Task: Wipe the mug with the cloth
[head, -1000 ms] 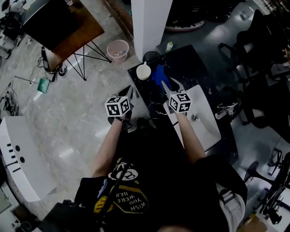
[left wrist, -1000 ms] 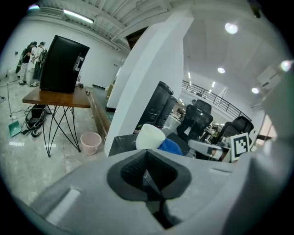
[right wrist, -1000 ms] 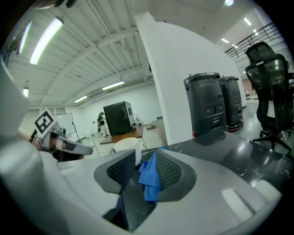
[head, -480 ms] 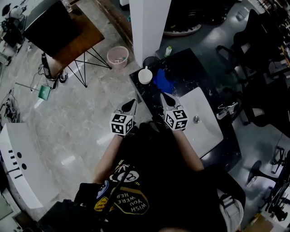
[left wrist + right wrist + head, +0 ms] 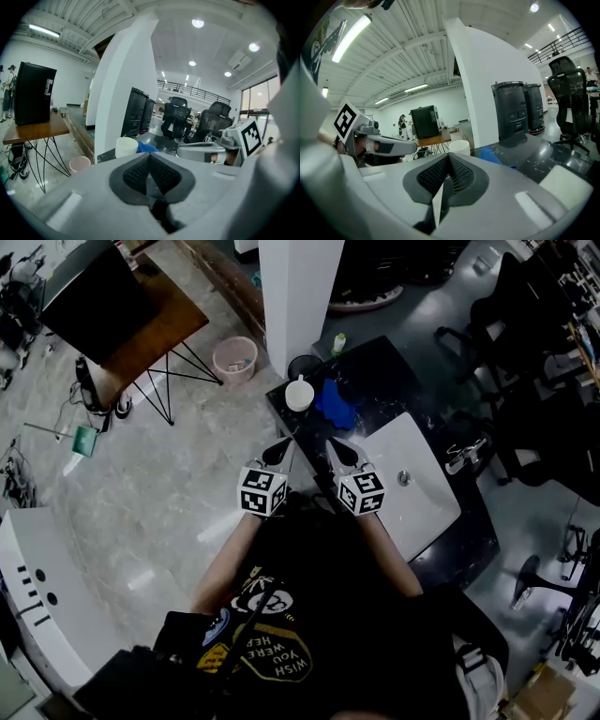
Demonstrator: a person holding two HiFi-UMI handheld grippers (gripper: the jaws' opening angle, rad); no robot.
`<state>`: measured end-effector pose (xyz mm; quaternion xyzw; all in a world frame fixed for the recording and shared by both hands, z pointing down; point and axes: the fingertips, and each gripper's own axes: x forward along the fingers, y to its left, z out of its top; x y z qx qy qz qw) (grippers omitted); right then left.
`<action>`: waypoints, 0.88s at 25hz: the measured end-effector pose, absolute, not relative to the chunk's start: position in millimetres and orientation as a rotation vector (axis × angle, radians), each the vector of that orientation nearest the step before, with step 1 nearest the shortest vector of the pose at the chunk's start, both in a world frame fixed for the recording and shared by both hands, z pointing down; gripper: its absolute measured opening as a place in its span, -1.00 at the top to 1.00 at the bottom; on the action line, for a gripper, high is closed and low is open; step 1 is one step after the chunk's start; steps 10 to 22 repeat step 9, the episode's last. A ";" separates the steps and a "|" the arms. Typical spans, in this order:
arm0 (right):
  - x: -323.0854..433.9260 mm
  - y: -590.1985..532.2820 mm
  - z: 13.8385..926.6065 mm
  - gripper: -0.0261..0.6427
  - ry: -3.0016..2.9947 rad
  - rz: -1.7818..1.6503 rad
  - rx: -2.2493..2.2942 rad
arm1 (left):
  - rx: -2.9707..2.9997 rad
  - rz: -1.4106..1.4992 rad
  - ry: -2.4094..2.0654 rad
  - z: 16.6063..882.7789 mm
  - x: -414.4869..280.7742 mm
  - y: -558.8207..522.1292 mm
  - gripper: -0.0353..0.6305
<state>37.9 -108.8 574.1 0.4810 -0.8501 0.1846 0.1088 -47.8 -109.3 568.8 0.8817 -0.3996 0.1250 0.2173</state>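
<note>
A white mug (image 5: 299, 394) stands at the far left corner of the black counter (image 5: 394, 381), with a crumpled blue cloth (image 5: 335, 406) lying right beside it. Both grippers hang over the counter's near edge, short of the mug and the cloth. My left gripper (image 5: 278, 452) is shut and holds nothing. My right gripper (image 5: 340, 452) is shut too, its pads together and empty. In the left gripper view the mug (image 5: 126, 146) and the cloth (image 5: 148, 147) show just beyond the closed jaws. The right gripper view has the mug (image 5: 459, 147) and the cloth (image 5: 492, 153) ahead.
A white sink basin (image 5: 412, 493) is set into the counter to the right. A white pillar (image 5: 295, 296) rises just behind the mug, with a pink bin (image 5: 234, 355) on the floor to its left. Office chairs stand at the right.
Both grippers have drawn back from the counter toward the person. The right gripper's jaws, spread a second ago near the cloth, have closed with nothing in them.
</note>
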 end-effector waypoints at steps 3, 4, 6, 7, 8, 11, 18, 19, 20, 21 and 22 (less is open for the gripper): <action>36.2 -102.8 580.4 0.92 -2.488 0.553 1.408 | 2.450 0.345 -1.101 570.6 -46.1 -106.5 0.89; 36.1 -101.2 582.7 0.92 -2.484 0.552 1.410 | 2.448 0.343 -1.099 572.7 -46.2 -105.1 0.89; 35.7 -101.0 585.1 0.92 -2.480 0.545 1.416 | 2.442 0.336 -1.092 576.4 -47.2 -103.6 0.89; 35.3 -101.8 585.2 0.92 -2.479 0.539 1.419 | 2.441 0.336 -1.089 577.5 -47.7 -103.4 0.89; 34.8 -102.5 584.9 0.92 -2.479 0.533 1.421 | 2.441 0.336 -1.085 578.1 -48.1 -103.1 0.89; 34.4 -103.3 584.6 0.92 -2.480 0.526 1.423 | 2.442 0.337 -1.082 578.7 -48.5 -102.6 0.89; 34.4 -103.3 584.6 0.92 -2.480 0.526 1.423 | 2.442 0.337 -1.082 578.7 -48.5 -102.6 0.89; 34.4 -103.3 584.6 0.92 -2.480 0.526 1.423 | 2.442 0.337 -1.082 578.7 -48.5 -102.6 0.89; 34.4 -103.3 584.6 0.92 -2.480 0.526 1.423 | 2.442 0.337 -1.082 578.7 -48.5 -102.6 0.89; 34.4 -103.3 584.6 0.92 -2.480 0.526 1.423 | 2.442 0.337 -1.082 578.7 -48.5 -102.6 0.89; 34.4 -103.3 584.6 0.92 -2.480 0.526 1.423 | 2.442 0.337 -1.082 578.7 -48.5 -102.6 0.89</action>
